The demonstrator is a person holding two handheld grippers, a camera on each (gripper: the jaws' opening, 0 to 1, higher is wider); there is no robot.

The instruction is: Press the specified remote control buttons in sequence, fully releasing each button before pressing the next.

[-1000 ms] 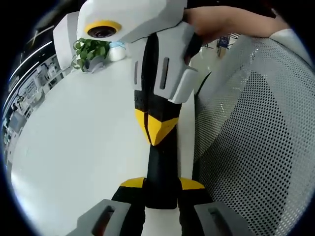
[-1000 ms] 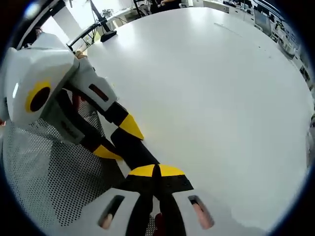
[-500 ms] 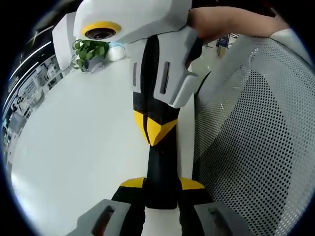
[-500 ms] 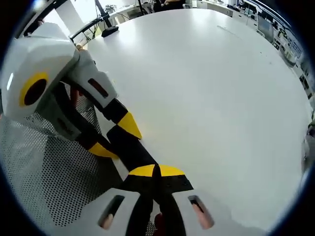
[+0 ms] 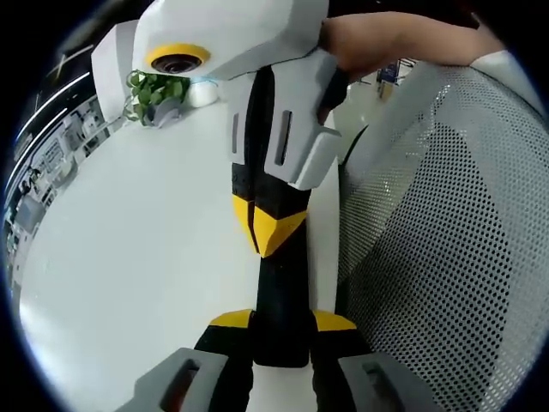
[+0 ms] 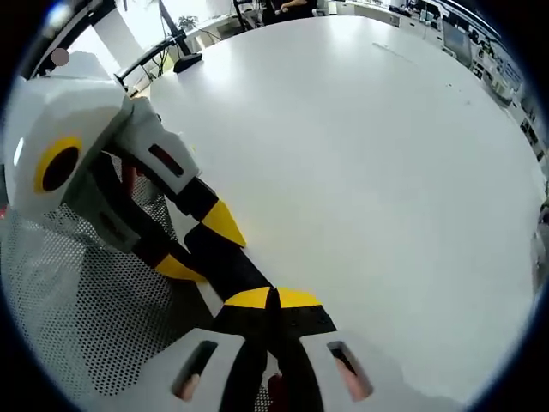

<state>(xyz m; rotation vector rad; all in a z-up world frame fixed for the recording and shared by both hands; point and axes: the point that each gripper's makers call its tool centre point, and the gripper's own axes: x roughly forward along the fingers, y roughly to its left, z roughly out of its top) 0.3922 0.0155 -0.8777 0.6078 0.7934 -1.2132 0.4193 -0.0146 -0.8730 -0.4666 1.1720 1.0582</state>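
Observation:
A slim black remote (image 5: 283, 309) lies lengthwise between the jaws of my left gripper (image 5: 283, 319), which is shut on it. Its buttons are too dark to make out. My right gripper (image 5: 273, 230) comes down from the top of the left gripper view, shut, with its yellow tips resting on the remote's far end. In the right gripper view, my right gripper (image 6: 274, 298) has its yellow tips pressed together against the remote (image 6: 227, 257). The left gripper (image 6: 202, 245) clamps the remote from the left.
A wide white table (image 5: 129, 240) (image 6: 360, 172) spreads beyond both grippers. A grey mesh chair back (image 5: 446, 257) (image 6: 77, 309) stands close beside them. A small potted plant (image 5: 154, 90) sits at the table's far side. A person's hand (image 5: 386, 39) holds the right gripper.
The right gripper's body has shifted very slightly. Both grippers keep the same hold and contact on the remote.

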